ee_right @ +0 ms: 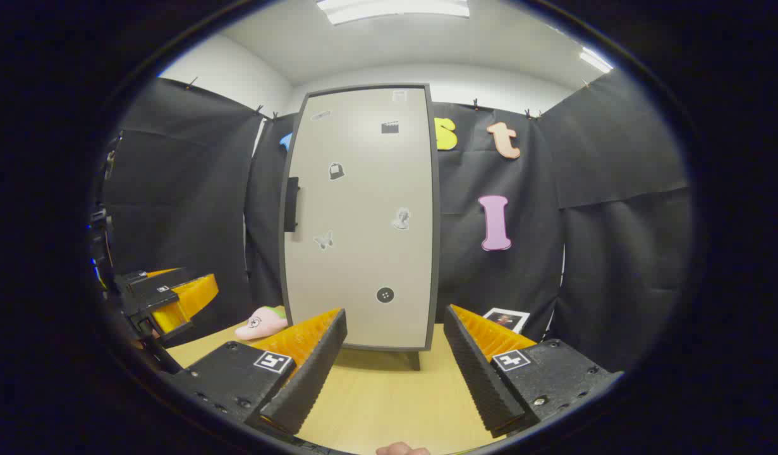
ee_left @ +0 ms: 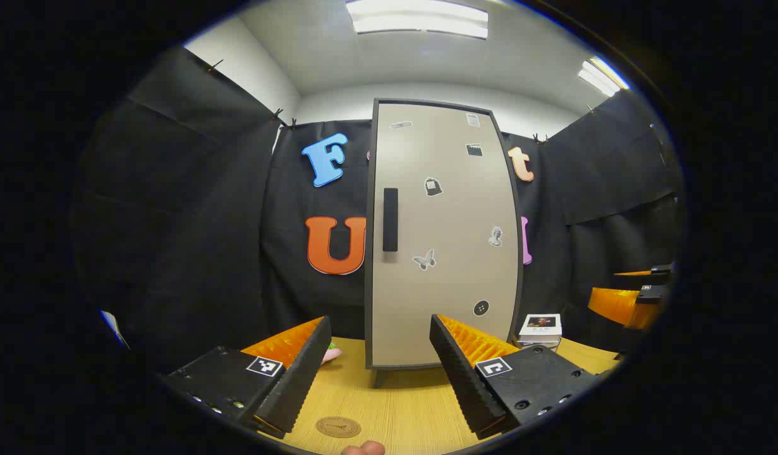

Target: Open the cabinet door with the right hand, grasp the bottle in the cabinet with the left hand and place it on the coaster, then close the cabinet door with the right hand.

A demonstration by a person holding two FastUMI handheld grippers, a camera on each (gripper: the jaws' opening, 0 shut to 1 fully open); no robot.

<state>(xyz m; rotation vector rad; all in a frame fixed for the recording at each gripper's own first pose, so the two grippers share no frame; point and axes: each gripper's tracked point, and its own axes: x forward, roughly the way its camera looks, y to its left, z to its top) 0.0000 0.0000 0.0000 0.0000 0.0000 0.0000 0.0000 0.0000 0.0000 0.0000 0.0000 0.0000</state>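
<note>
- The right hand-held gripper [ee_right: 395, 354] is spread wide with nothing between its fingers, hovering over the table [ee_right: 389, 404] in front of the cabinet, well apart from it.
- The left hand-held gripper [ee_left: 379, 363] is likewise released and empty, also short of the cabinet, low over the table.
- The cabinet door [ee_right: 360, 215] is flat and closed, a stiff panel that I judge will swing lightly on hinges at the edge away from the handle.
- The door handle [ee_right: 291, 204], a dark vertical bar at the door's left edge, is the place to take hold; it looks rigid and slim enough to pinch across its width.
- The bottle is inside the cabinet behind the closed door, so its weight, surface and fill cannot be judged.
- The coaster [ee_left: 338, 426], a thin round disc, lies flat on the table in front of the cabinet, toward the handle side.
- Left of the cabinet lies a pink soft toy [ee_right: 260, 323]; right of the cabinet is what seems to be a small stack of boxes or books [ee_left: 540, 330].
</note>
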